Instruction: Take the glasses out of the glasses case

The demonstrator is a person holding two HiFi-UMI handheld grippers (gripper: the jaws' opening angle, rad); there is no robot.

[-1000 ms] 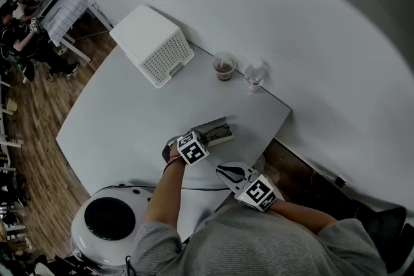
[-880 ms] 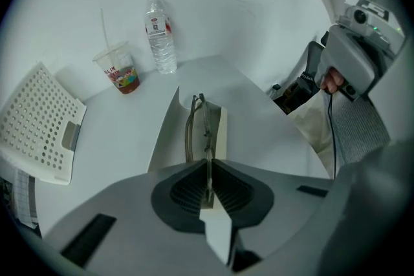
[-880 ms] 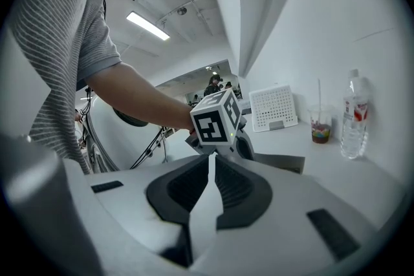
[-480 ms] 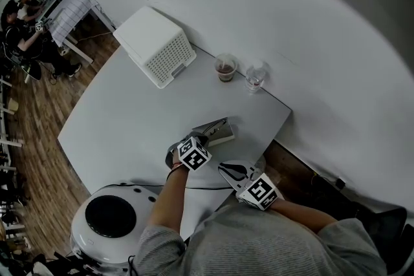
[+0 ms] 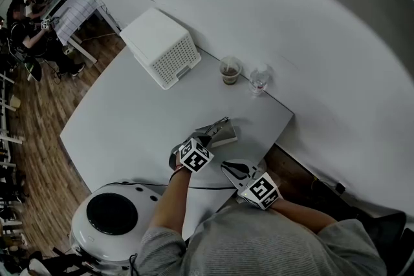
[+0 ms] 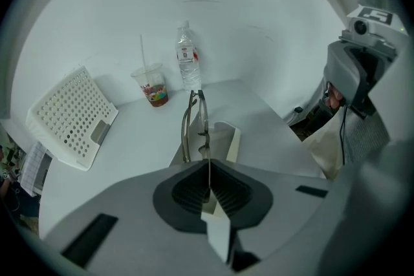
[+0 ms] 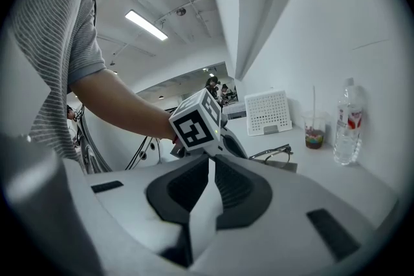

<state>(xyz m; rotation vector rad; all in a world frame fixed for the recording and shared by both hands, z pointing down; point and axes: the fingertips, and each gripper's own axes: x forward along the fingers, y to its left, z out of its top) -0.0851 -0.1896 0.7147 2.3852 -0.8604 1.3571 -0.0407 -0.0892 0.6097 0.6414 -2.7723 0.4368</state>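
Low in the head view, the right gripper (image 5: 226, 169) is closed on nothing. Above it, the left gripper (image 6: 208, 179) pinches one thin arm of the glasses (image 6: 194, 123) over the case (image 6: 228, 143) — so slight a hold could let them swivel or slip.

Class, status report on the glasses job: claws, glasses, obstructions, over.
Left claw shut on glasses. Right claw shut, empty. Glasses on edge at glasses case. Cup, bottle far back, not blocking.
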